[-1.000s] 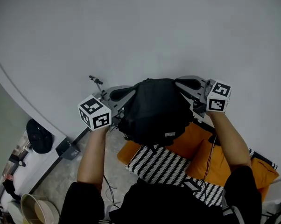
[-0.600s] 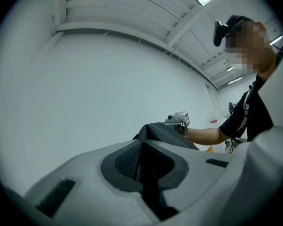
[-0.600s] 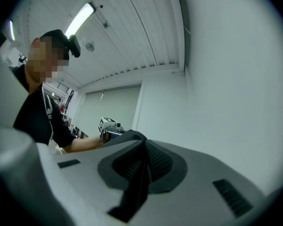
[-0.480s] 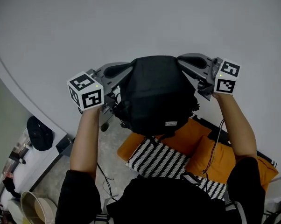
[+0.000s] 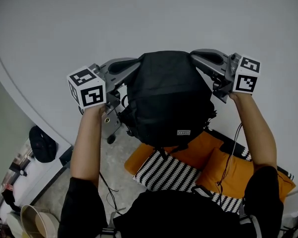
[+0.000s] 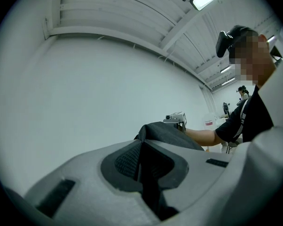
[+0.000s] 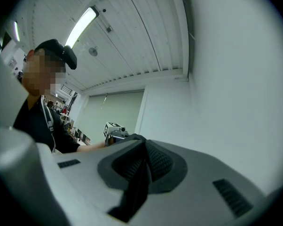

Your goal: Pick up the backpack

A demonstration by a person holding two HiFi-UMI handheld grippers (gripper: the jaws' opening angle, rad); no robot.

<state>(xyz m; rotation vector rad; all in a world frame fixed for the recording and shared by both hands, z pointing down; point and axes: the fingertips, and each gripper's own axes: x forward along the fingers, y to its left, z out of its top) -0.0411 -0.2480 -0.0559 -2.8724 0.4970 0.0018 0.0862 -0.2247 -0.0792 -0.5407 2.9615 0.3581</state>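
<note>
Head view: I am holding the black backpack (image 5: 169, 98) up between my left hand-held gripper (image 5: 134, 65) and right hand-held gripper (image 5: 194, 57), each clamping its fabric.

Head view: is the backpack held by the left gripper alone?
No, the left gripper and the right gripper each clamp the black backpack from opposite sides.

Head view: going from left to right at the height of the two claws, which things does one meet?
Left claw's marker cube → left claw → black backpack → right claw → right claw's marker cube.
</note>
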